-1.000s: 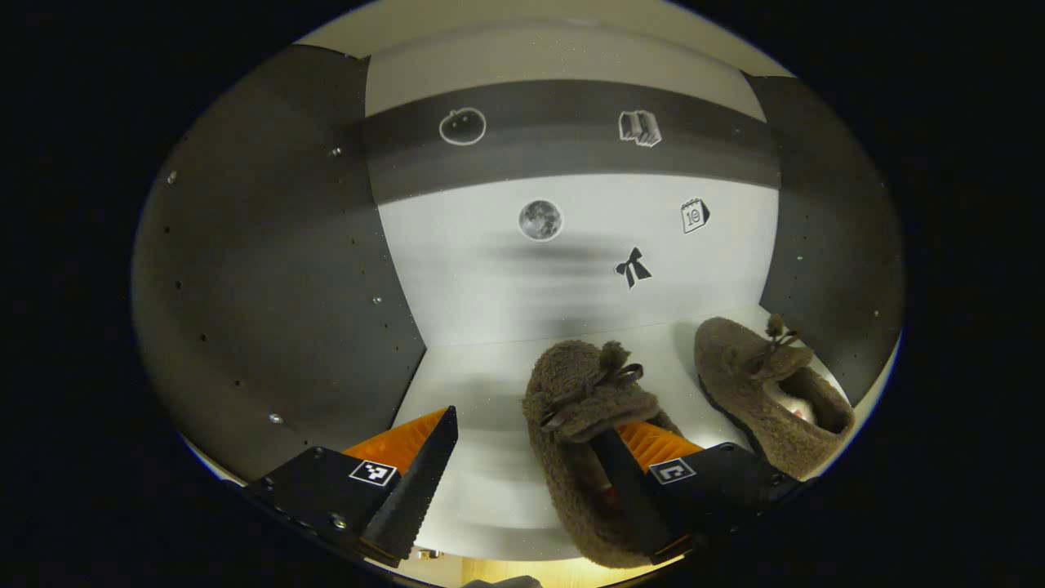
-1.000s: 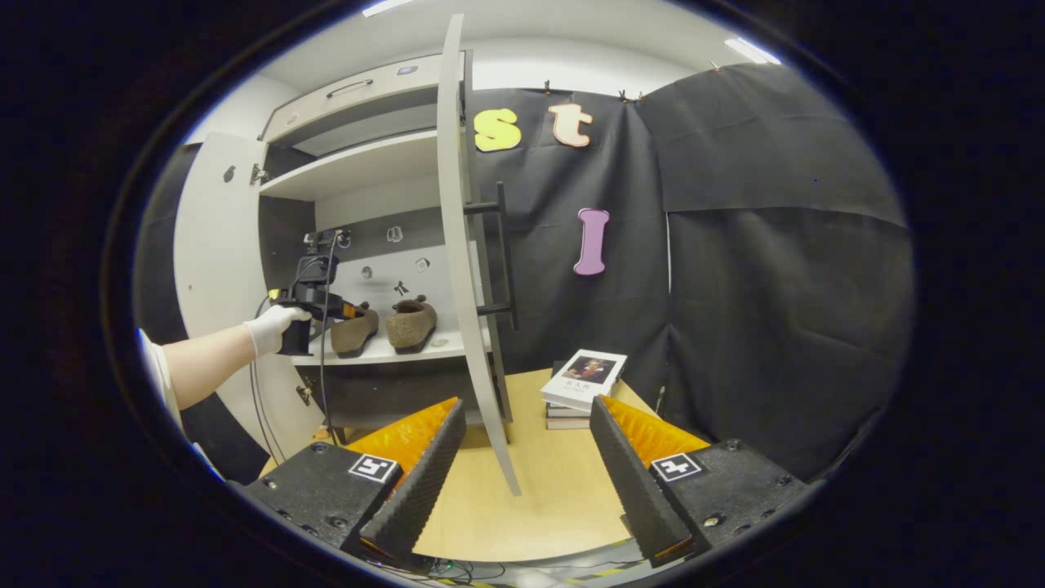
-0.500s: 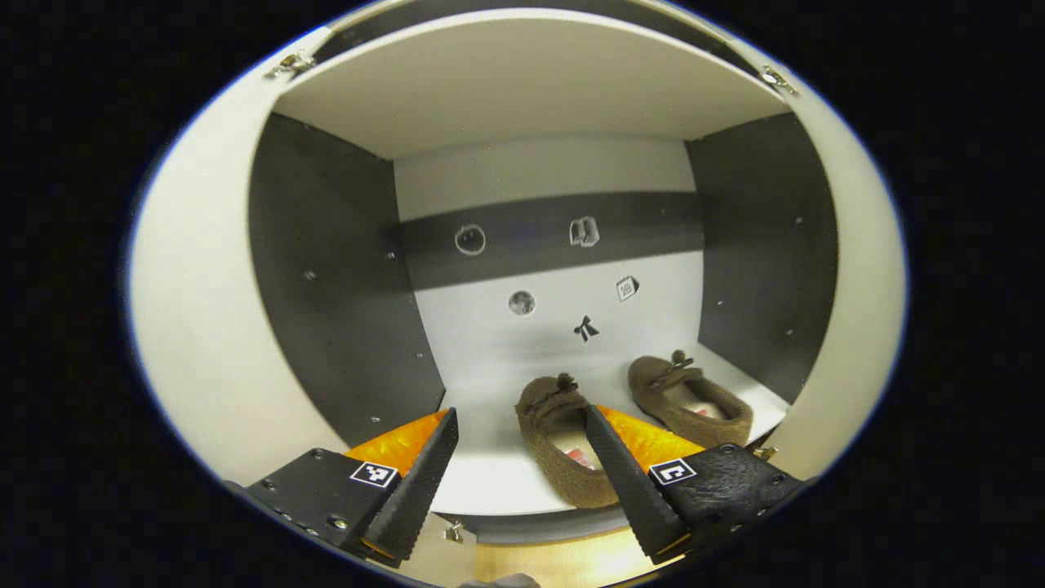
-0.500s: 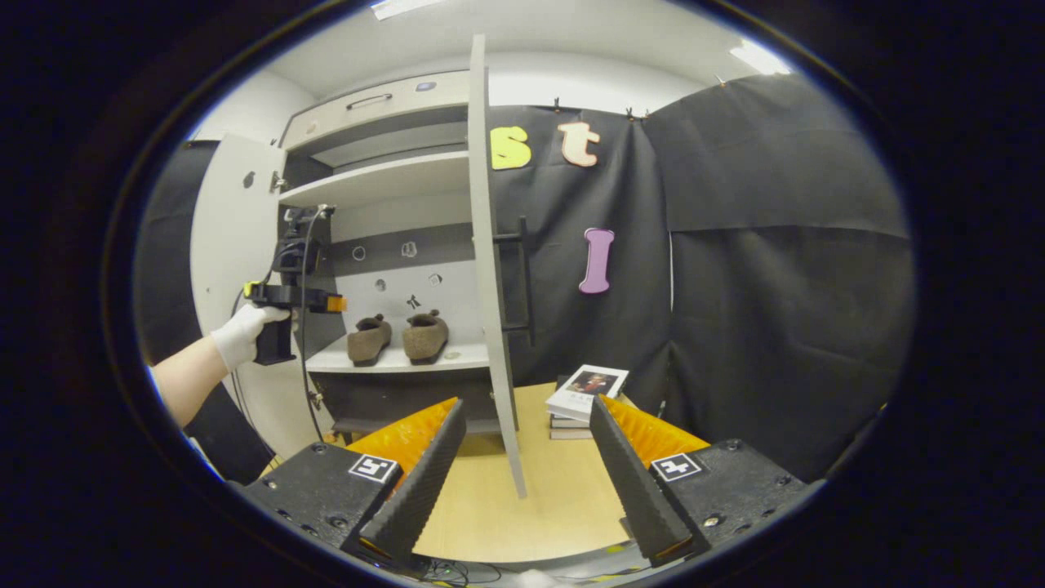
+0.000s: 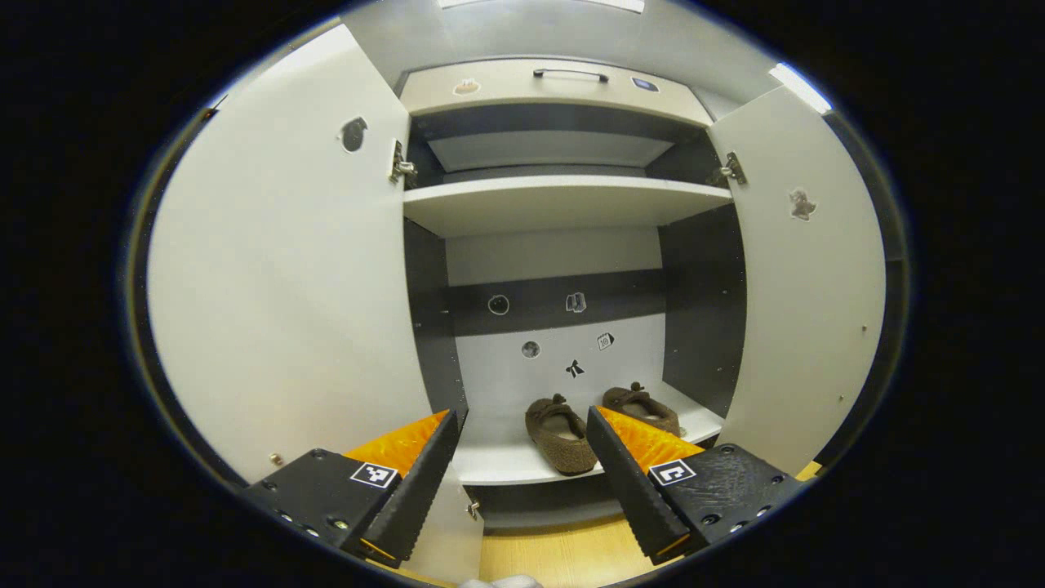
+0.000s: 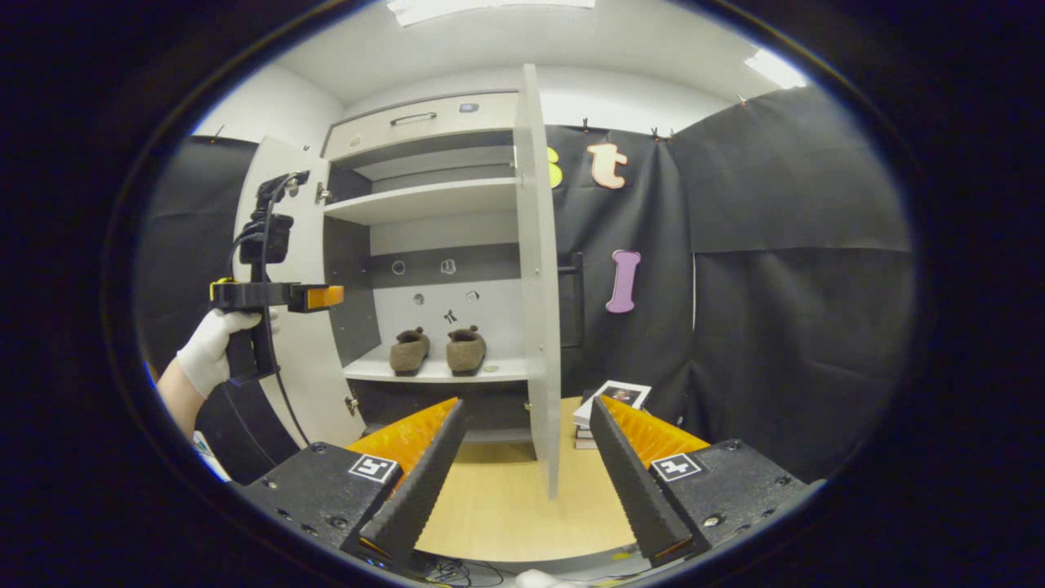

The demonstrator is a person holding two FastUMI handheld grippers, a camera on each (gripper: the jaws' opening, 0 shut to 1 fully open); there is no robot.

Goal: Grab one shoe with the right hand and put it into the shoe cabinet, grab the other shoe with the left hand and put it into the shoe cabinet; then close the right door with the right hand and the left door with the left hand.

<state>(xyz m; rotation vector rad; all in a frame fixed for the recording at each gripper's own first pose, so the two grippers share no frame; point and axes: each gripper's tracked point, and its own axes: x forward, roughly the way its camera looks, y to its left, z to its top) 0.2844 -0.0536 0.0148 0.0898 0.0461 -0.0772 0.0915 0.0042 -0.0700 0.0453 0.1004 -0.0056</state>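
Your left gripper has pulled well back from the shoe cabinet since a second ago: then its fingers were deep inside the compartment with one finger right against the nearer shoe, and now both doors frame the opening ahead of it and both shoes sit small and far ahead, just above its fingertips. Its fingers stand wide apart and hold nothing. The left shoe and the right shoe are fuzzy brown slippers with small bows on top, lying side by side, toes to the back, on the pale smooth lower shelf, apart from each other. The cabinet has flat pale panels with dark side walls, small stickers on the back wall, and a drawer with a slim bar handle on top. The left door and the right door both hang open on metal hinges. From your right gripper, also spread wide and empty, the right door stands edge-on straight ahead beyond the fingertips, over the light wooden floor, with a stack of books just beyond the right finger. Off to its left, your gloved hand holds the left gripper level, pointing toward the cabinet.
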